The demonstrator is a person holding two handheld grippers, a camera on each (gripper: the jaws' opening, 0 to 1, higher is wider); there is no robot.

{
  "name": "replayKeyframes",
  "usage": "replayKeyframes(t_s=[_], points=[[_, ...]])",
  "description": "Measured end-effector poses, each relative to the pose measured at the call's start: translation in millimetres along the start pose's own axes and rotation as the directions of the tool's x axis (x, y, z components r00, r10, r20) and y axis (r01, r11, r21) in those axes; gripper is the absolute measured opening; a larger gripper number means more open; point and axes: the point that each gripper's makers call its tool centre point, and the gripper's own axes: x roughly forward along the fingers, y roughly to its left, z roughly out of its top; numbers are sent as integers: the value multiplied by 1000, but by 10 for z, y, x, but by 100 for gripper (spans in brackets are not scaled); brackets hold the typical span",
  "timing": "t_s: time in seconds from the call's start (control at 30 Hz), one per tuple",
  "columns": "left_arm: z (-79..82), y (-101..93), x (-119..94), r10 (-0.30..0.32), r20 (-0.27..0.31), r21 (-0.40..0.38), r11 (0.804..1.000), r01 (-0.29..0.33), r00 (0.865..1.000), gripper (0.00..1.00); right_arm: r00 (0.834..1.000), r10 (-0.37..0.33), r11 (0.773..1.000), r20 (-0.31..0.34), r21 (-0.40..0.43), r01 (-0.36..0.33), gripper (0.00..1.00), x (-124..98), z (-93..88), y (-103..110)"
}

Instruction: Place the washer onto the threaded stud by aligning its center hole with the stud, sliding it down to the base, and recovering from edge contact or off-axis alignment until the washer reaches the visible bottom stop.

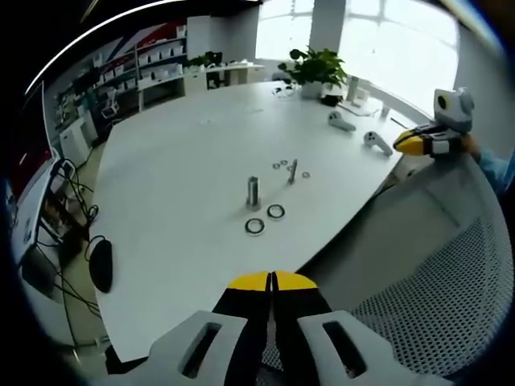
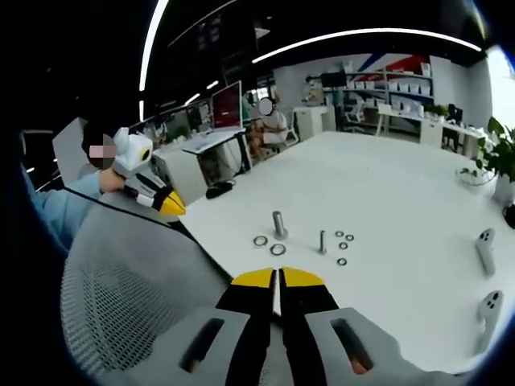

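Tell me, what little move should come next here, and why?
Probably open the right claw and reach forward over the chair back toward the two large washers lying beside the thick stud. Both claws look shut and empty, the left claw too, and both are back from the white table, so no washer is picked up yet.
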Motion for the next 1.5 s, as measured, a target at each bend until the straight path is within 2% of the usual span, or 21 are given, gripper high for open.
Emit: replayKeyframes(t_s=[0.17, 0.37, 0.63, 0.7, 0.77, 0.93, 1.0, 1.03, 1.07, 1.1, 1.13, 1.17, 1.2, 1.27, 1.37, 1.47, 1.5], points=[[11, 2, -3, 1, 7, -2, 1000, -1, 1000, 0, 1000, 4, 1000, 11, 19, -4, 4, -1, 21, 9], [18, 2, -6, 2, 12, -1, 1000, -2, 1000, 0, 999, 27, 996, 44, 88, -31, 3, -12, 81, 53], [9, 13, -11, 6, 4, 5, 1000, -6, 1000, 0, 999, 33, 999, 13, 40, -33, 3, 5, 24, 66], [92, 44, -33, 27, 50, 30, 999, -29, 998, 0, 999, 32, 999, 16, 38, -33, 3, 0, 28, 62], [113, 39, -56, 25, 63, 12, 1000, -26, 998, 0, 999, 31, 999, 15, 39, -32, 3, -2, 23, 57], [100, 31, -45, 17, 42, 46, 999, -19, 999, 0, 1000, 30, 999, 6, 20, -30, 3, 0, 8, 51], [102, 11, -40, 12, 21, 85, 996, -14, 1000, 0, 1000, 29, 999, 7, 17, -29, 4, -2, 6, 45], [58, -19, -36, -9, -26, 112, 994, 12, 1000, 0, 1000, 28, 999, 6, 16, -28, 4, -3, 3, 41], [-19, -102, -36, -54, -89, 85, 994, 62, 995, 0, 1000, 27, 1000, 6, 16, -27, 4, -4, 2, 38], [-81, -174, -52, -98, -157, 87, 990, 113, 983, 0, 1000, 27, 1000, 7, 16, -27, 4, -5, 3, 37], [12, -132, -28, -59, -149, 170, 982, 84, 987, 0, 1000, 27, 1000, 9, 12, -27, 4, -4, 6, 36], [155, -134, -10, -43, -111, 293, 953, 74, 993, 0, 1000, 26, 1000, 9, 11, -27, 4, -4, 6, 36], [182, -175, -14, -61, -122, 322, 942, 97, 991, 0, 1000, 27, 1000, 10, 11, -27, 4, -5, 7, 37], [272, -233, 1, -91, -144, 318, 939, 133, 985, 0, 1000, 27, 1000, 12, 10, -27, 4, -5, 9, 38], [375, -214, 52, -95, -158, 401, 903, 152, 983, 0, 1000, 27, 1000, 14, 7, -27, 4, -5, 13, 37], [333, -187, 112, -103, -257, 423, 882, 207, 961, 0, 999, 29, 1000, 14, 4, -30, 4, -6, 12, 40], [347, -171, 139, -99, -265, 445, 870, 213, 959, 0, 999, 29, 1000, 14, 3, -29, 4, -7, 12, 40]])
